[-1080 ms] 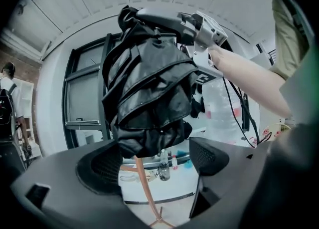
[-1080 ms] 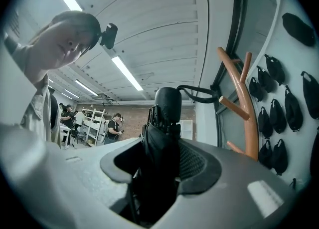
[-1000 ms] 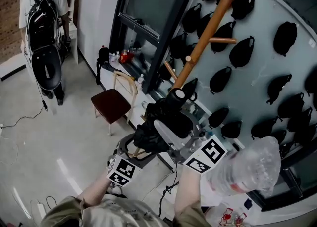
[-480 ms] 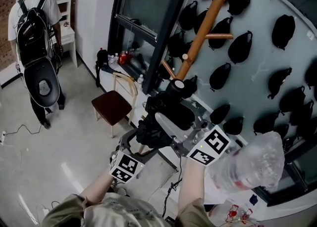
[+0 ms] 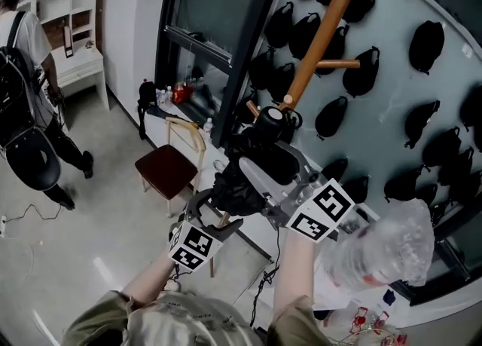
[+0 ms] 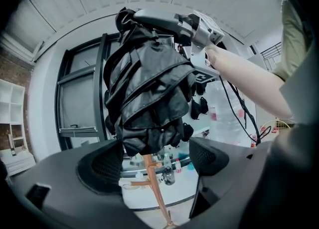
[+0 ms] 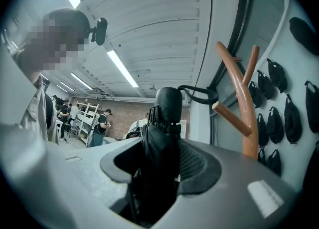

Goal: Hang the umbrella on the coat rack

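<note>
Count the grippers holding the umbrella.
2. The left gripper clamps the umbrella's folded canopy end; the right gripper clamps it just below the handle. Neither is hidden.

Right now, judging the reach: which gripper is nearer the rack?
Right. The right gripper grips the umbrella near its handle, close beside the rack and its pegs. The left gripper holds the umbrella's other end, farther from the rack.

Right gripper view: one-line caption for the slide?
Folded black umbrella clamped in the right gripper, strap end up, beside the pegs of the wooden coat rack.
</note>
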Demonstrator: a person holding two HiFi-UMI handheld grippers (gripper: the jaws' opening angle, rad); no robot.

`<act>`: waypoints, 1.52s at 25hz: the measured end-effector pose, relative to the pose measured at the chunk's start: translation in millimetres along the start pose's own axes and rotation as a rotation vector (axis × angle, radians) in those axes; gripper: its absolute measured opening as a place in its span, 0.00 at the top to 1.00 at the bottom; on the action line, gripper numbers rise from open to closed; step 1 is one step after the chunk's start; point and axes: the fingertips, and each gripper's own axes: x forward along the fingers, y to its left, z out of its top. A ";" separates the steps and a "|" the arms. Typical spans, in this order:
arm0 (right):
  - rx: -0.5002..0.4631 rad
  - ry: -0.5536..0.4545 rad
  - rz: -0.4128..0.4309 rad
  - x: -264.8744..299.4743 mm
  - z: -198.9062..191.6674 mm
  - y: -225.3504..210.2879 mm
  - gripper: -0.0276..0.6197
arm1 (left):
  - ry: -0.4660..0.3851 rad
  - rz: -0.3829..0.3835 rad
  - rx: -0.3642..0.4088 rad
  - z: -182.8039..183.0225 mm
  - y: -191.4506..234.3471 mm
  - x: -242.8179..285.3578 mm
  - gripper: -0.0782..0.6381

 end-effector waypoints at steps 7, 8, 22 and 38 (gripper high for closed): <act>-0.016 0.016 -0.072 15.4 -3.8 -25.9 0.64 | -0.010 -0.026 0.016 4.8 21.9 7.6 0.30; -0.019 0.023 -0.080 16.9 -5.6 -28.9 0.64 | -0.011 -0.029 0.017 4.7 24.2 8.7 0.30; 0.015 0.045 -0.152 21.3 -28.9 -53.5 0.64 | 0.006 -0.066 0.025 -8.9 34.9 16.6 0.30; 0.152 0.040 -0.282 4.4 -84.4 -86.3 0.64 | 0.074 -0.058 0.001 -37.4 46.6 9.9 0.30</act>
